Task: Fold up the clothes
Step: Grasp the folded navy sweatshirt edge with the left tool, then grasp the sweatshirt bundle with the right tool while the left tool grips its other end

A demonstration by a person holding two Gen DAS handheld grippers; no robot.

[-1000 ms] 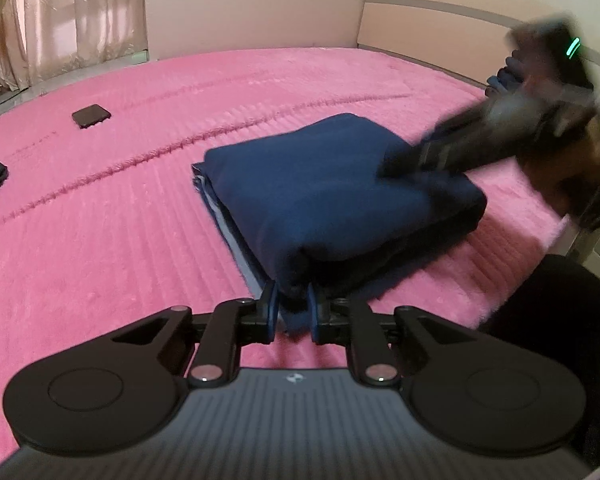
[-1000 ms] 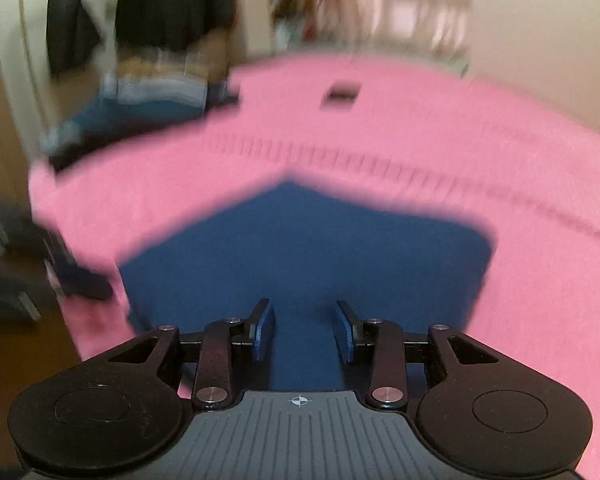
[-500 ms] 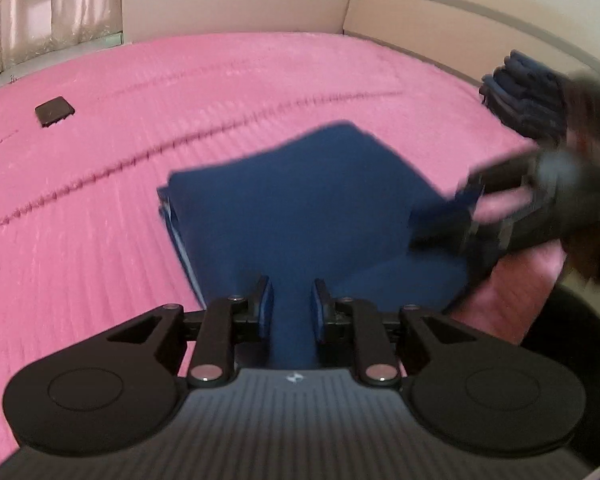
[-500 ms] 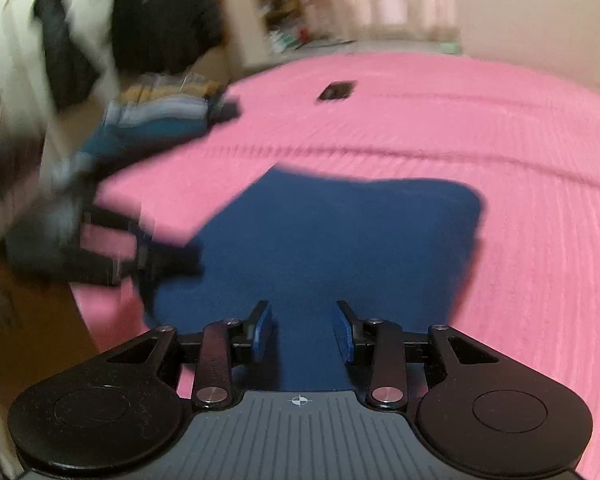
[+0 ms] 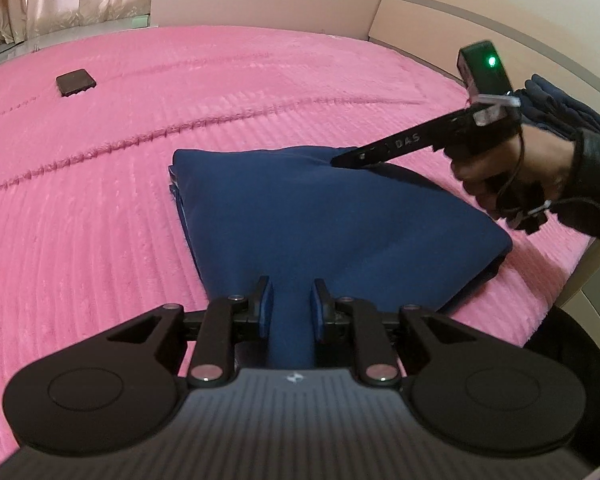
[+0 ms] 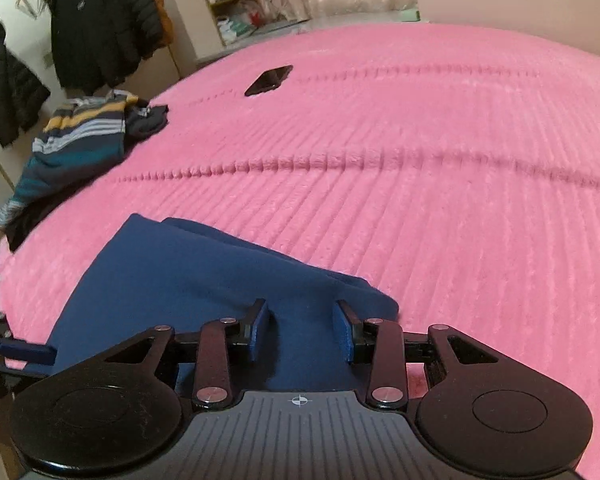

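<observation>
The folded navy garment (image 5: 332, 220) lies on the pink bed (image 5: 100, 200), directly beneath both grippers: left gripper (image 5: 291, 309) jaws narrow, right gripper (image 6: 302, 330) jaws part-open, neither visibly gripping cloth.

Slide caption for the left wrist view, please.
Left gripper at the folded navy garment on a pink bedspread; right gripper above it.

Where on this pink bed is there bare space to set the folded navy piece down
Widest free patch: the pink bedspread between the folded navy garment and the phone, running right. Crowded: the left edge with the striped sweater, and the headboard corner with dark folded clothes.
</observation>
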